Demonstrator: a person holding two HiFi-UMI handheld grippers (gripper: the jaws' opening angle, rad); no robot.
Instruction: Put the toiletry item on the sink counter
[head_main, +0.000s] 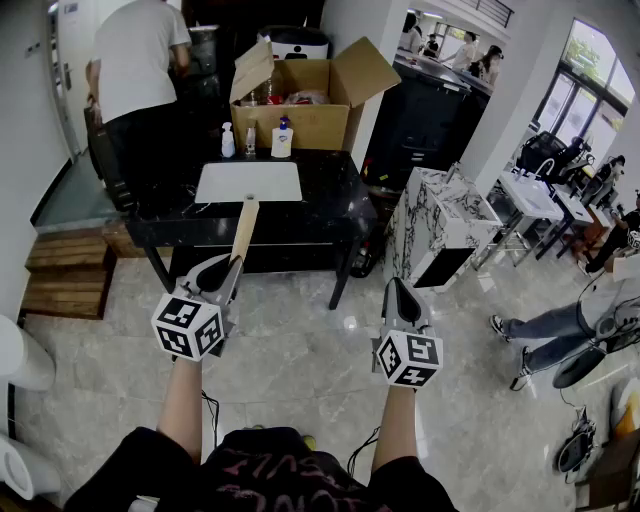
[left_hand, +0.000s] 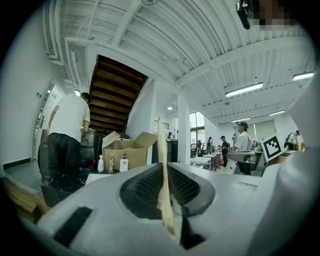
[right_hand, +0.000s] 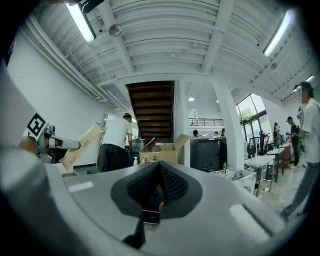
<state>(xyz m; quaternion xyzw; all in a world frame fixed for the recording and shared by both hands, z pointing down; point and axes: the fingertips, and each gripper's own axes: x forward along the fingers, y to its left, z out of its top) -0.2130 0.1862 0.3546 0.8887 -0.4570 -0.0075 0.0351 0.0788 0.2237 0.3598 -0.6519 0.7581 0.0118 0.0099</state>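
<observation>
The left gripper (head_main: 232, 266) has its fingers closed on the toiletry item (head_main: 244, 230), a long flat tan packet. In the left gripper view the fingers press on the two flat sides of the packet, whose thin edge stands up between them and sticks out well past the tips. The item is in the air over the pale tiled floor (head_main: 300, 360), and it points forward to the black surface (head_main: 335, 195) in front of the person. In the head view its far end lies across the front edge of this surface, just below the white sink (head_main: 248, 182), but how near it really is I cannot tell. The right gripper (head_main: 392, 284) is beside the left one, also over the floor, and its fingers are pressed together with nothing between them. Behind the sink, three small bottles (head_main: 250, 140) stand in a row on the surface, and behind them is an open cardboard box (head_main: 310, 120) with some things inside. A person in a white shirt (head_main: 135, 60) stands at the far left end of the surface, back turned to the camera. To the right of the surface there is a marble-pattern cabinet (head_main: 440, 225), and to its left some wooden steps (head_main: 60, 270).
</observation>
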